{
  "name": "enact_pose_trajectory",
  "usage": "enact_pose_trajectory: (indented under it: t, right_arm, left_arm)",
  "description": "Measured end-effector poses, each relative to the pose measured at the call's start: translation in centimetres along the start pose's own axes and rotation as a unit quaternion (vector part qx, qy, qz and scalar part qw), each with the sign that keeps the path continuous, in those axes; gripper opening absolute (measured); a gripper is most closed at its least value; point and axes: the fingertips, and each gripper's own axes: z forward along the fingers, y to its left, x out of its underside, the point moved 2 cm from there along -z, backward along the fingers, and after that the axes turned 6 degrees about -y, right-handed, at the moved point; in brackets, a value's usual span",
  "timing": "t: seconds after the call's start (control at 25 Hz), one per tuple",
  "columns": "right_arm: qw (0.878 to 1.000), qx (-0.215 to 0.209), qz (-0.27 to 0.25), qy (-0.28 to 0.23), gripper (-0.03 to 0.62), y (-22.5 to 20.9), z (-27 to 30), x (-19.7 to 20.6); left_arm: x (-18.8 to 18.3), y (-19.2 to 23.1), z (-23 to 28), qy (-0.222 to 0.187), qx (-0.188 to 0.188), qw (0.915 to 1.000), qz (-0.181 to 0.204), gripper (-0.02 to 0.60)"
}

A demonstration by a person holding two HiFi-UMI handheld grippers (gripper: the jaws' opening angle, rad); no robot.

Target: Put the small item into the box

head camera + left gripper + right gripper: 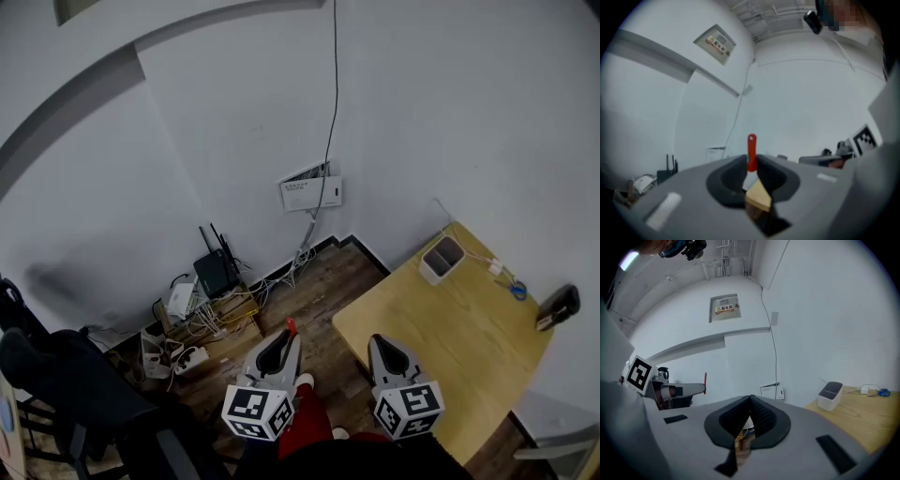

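1. Your left gripper [289, 331] [751, 160]: grey, smooth plastic shell with dark ribbed pads and a marker cube at the rear. It hangs over the wood-plank floor [323, 291], left of the table. The jaws are pinched on the small item.

2. Small item [291, 326] [751, 151]: a slim, glossy red handle with a round hole near its rounded tip, standing upright out of the jaw tips. A pale section sits below it between the pads. What kind of tool it is cannot be told. It is off the table and well apart from the box.

3. Your right gripper [378, 340] [750, 400]: same grey shell and ribbed black pads. The jaws are pressed together at the tips with nothing between them. It is held over the near-left edge of the table.

4. Table [469, 347] [869, 416]: a light, matte wooden top set into the room corner.

5. Box [434, 273] [831, 397]: small, white, rectangular with rounded corners and open-topped. It stands at the table's far corner.

6. White cable and plug [495, 267] with a blue object [518, 292] lie along the table's wall edge.

7. Black router [216, 273], with two upright aerials, stands on the floor by the wall among tangled cords.
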Motion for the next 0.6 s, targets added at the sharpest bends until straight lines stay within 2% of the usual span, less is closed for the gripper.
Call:
enact_pose_trajectory:
  t: [0.32, 0.6]
  right_arm:
    - [0.998, 0.069, 0.005, -0.005, 0.008, -2.2, 5.8, -0.8]
    - [0.991, 0.137, 0.007, -0.001, 0.008, -4.0, 10.1, -1.6]
  left_arm:
    - [-0.7, 3.5, 8.3, 0.010, 0.076, 0.9970, -0.007, 0.064]
    - [-1.0, 5.4, 15.1, 0.031, 0.149, 0.9883, -0.017, 0.064]
